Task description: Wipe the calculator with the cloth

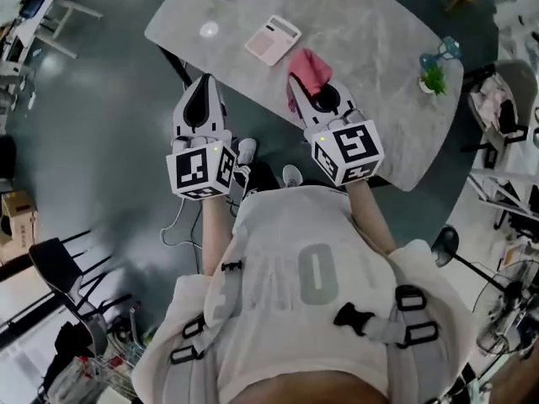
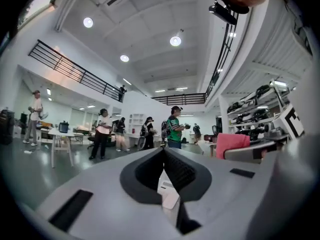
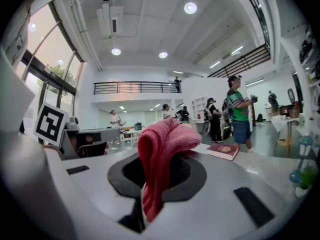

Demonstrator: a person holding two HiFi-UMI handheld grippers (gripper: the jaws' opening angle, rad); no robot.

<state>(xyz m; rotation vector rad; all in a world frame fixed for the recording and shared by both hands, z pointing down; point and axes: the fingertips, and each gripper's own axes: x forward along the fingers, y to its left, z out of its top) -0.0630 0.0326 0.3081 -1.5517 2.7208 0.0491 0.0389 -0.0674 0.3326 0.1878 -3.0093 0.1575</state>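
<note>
The right gripper (image 1: 301, 87) clamps a pink cloth (image 1: 310, 67), ready to wipe the white calculator (image 1: 273, 39) at the grey desk (image 1: 370, 74)'s far edge; the left gripper (image 1: 205, 87) has its jaws together, empty.

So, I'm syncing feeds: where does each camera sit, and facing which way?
Head view: on the person's head, steeply down at table, calculator, left gripper, right gripper, forearms, torso.
Left gripper view: rides that gripper, level across the hall; shut jaws show.
Right gripper view: likewise level; jaws clamp the cloth.
Shared: all three show the cloth.
</note>
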